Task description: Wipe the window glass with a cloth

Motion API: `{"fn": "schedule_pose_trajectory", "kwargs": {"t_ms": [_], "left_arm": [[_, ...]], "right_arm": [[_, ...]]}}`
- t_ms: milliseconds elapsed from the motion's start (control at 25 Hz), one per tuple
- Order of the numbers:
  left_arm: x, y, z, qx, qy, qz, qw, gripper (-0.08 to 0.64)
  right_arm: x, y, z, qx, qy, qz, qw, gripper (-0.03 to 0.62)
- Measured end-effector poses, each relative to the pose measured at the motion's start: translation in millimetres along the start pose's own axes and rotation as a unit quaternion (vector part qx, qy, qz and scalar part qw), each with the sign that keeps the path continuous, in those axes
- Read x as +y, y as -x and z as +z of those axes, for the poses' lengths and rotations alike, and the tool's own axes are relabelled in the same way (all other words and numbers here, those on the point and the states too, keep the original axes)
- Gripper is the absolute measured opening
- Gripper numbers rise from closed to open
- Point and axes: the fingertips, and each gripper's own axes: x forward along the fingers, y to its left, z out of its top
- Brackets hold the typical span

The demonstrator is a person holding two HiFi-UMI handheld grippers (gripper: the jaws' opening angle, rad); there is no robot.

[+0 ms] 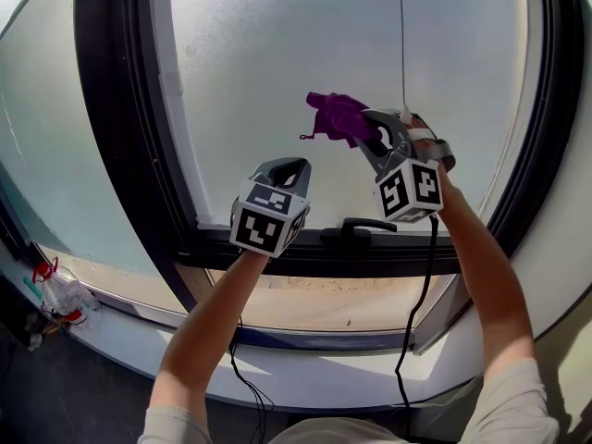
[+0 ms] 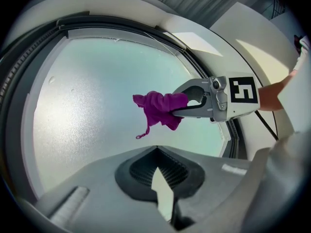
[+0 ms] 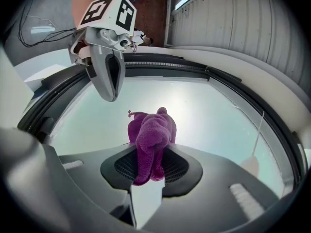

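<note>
Head view: the camera sits above and behind both arms, set back from the window glass [image 1: 277, 44] and facing it. Left gripper view: it looks along the jaws from near the glass, with the right gripper [image 2: 181, 104] at right. Right gripper view: equally near the glass, with the left gripper [image 3: 111, 93] at upper left. All three views share the pane and the purple cloth [image 3: 150, 135].

Cloth [image 1: 340, 118]: purple
Window glass [image 1: 277, 54]: frosted, pale grey-white
Window frame [image 1: 120, 128]: black
Window handle [image 1: 356, 228]: black
Marker cubes [image 1: 268, 220]: black-and-white squares
</note>
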Motion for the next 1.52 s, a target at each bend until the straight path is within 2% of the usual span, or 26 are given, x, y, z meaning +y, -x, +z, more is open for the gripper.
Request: {"fn": "schedule_pose_trajectory", "kwargs": {"t_ms": [280, 480, 760, 960, 1120, 1280, 1520], "left_arm": [[-4, 2, -30, 0.034, 0.014, 0.033, 0.9988, 0.001], [-12, 2, -50, 0.058, 0.019, 0.041, 0.9973, 0.001], [-29, -4, -71, 0.079, 0.031, 0.037, 0.9957, 0.001], [-42, -13, -79, 0.085, 0.039, 0.027, 0.9953, 0.001], [-51, -21, -76, 0.084, 0.037, 0.019, 0.9956, 0.001], [-56, -28, -67, 0.078, 0.028, 0.015, 0.9965, 0.001], [-52, -35, -45, 0.058, 0.022, 0.019, 0.9979, 0.001]], "right_arm": [[72, 10, -3, -0.030, 0.041, 0.073, 0.996, 0.123], [117, 16, -8, -0.033, 0.055, 0.130, 0.989, 0.123], [168, 29, -21, -0.022, 0.090, 0.211, 0.973, 0.123], [188, 44, -40, -0.009, 0.106, 0.250, 0.962, 0.121], [190, 56, -56, -0.003, 0.113, 0.263, 0.958, 0.121], [179, 66, -73, 0.000, 0.160, 0.257, 0.953, 0.121], [125, 62, -77, -0.001, 0.149, 0.213, 0.966, 0.123]]}}
